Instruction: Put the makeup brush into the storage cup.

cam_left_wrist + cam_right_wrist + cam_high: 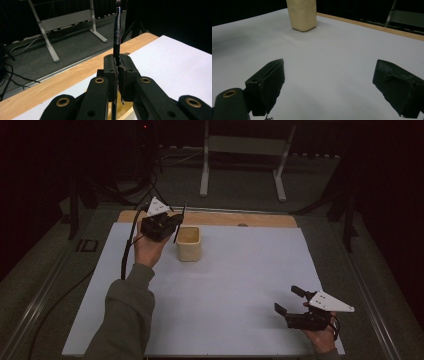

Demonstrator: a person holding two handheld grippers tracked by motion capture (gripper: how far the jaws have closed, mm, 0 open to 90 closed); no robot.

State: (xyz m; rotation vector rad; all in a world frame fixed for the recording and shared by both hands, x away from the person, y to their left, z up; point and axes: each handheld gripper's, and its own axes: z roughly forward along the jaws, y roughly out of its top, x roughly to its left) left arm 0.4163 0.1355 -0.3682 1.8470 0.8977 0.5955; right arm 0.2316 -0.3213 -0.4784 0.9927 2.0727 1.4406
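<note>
A cream square cup (189, 243) stands on the white sheet (240, 280) toward the far left; it also rises at the top of the right gripper view (302, 15). My left gripper (172, 224) hovers just left of the cup's rim, shut on a thin black pen (179, 222). In the left gripper view the pen (117, 32) sticks up between the closed jaws of the left gripper (118, 66), with the cup's rim (125, 113) just below. My right gripper (290, 299) rests near the front right corner, open with nothing between its jaws; the right gripper (329, 82) looks across bare sheet.
The wooden table edge (250, 218) runs along the far side of the sheet. Beyond it a white metal stand (245, 155) sits on dark carpet. A black cable (127, 255) trails from the left gripper.
</note>
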